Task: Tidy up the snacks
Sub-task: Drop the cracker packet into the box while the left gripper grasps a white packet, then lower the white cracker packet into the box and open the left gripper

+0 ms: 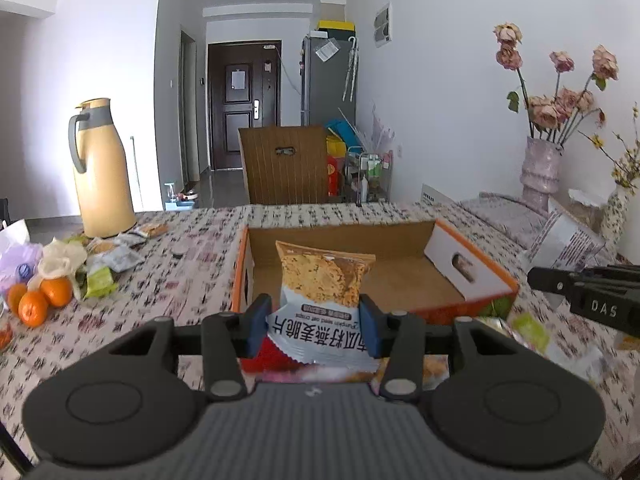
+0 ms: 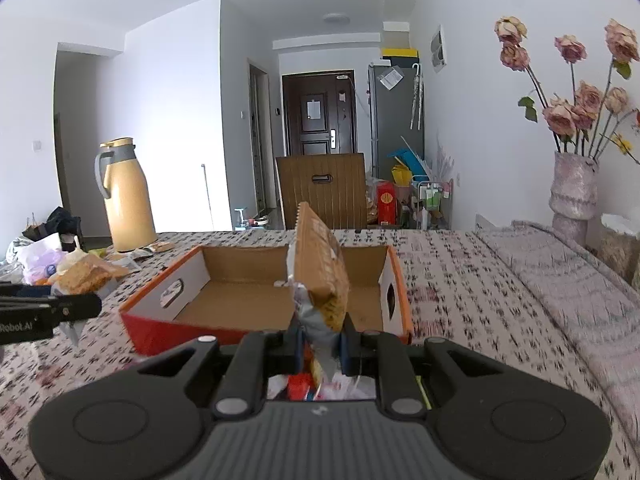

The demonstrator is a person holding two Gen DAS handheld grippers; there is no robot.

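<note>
Over the box: two grippers, each holding a snack packet just short of the near rim.
Left gripper (image 1: 315, 326): narrowed onto a crisps packet (image 1: 325, 280), flat face to camera, blue pads (image 1: 258, 326) pressing both edges.
Packet print: "Pumpkin seed oat crisps", upside down, with Chinese characters.
Right gripper (image 2: 320, 346): clamped tight on a second packet (image 2: 320, 276), edge-on, crinkled foil.
Box (image 2: 256, 288): open cardboard, orange outside, plain brown inside, oval handle holes.
Surface (image 1: 192, 280): patterned cloth; oranges (image 1: 40, 298) and loose wrappers at left.
Gripper lettering: "DAS", "Robot.AI".
</note>
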